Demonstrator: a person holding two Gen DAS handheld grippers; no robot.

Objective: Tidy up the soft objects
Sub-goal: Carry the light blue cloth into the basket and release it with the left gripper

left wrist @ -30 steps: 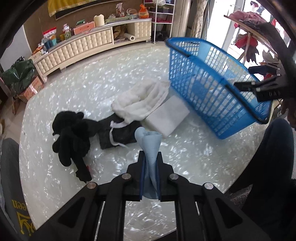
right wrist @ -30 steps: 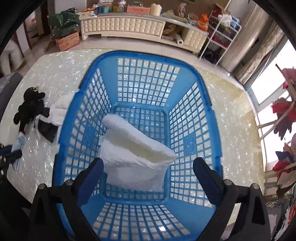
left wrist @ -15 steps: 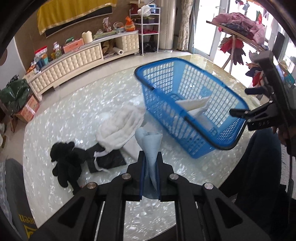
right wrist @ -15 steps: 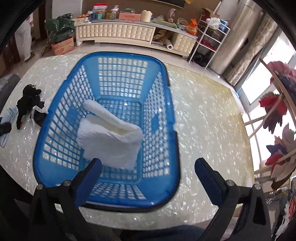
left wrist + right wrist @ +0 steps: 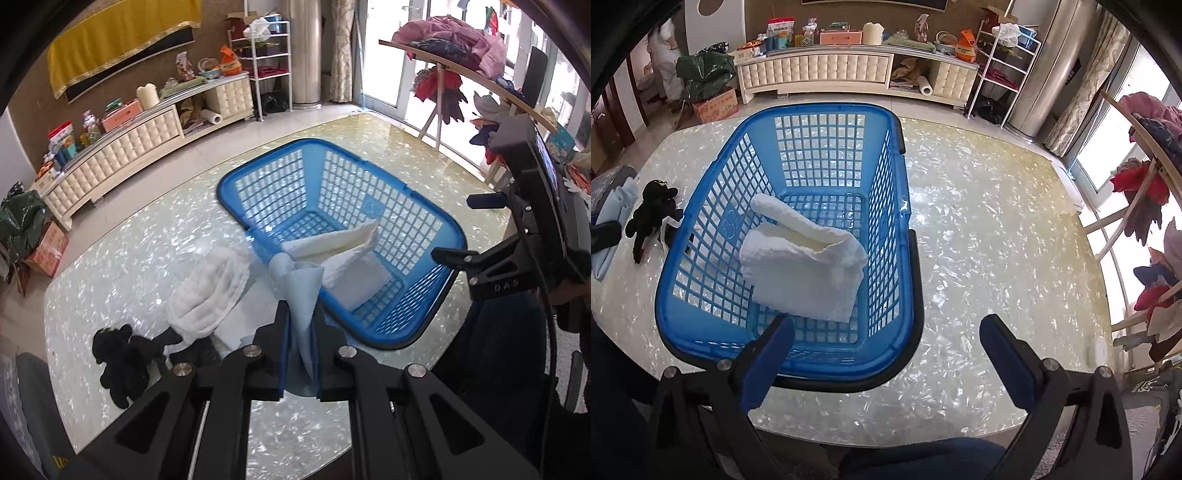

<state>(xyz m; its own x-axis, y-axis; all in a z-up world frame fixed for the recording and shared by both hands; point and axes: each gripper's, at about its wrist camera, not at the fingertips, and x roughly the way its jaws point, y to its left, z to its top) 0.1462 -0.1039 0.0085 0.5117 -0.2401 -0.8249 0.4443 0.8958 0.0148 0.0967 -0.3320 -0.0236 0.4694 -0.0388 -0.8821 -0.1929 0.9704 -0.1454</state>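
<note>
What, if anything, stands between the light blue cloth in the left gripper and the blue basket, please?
Nothing visible does. The light blue cloth hangs clamped in the left gripper beside the blue basket, which is open-topped and holds only a white towel.

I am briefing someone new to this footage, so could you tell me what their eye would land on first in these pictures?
The bright blue basket in the middle of the pearly table stands out at once, with a folded white towel lying inside it. Next comes the left gripper, shut on a pale blue cloth that sticks up between its fingers near the basket's rim. Beside the basket lie a black plush toy and a fluffy white bundle.
</note>
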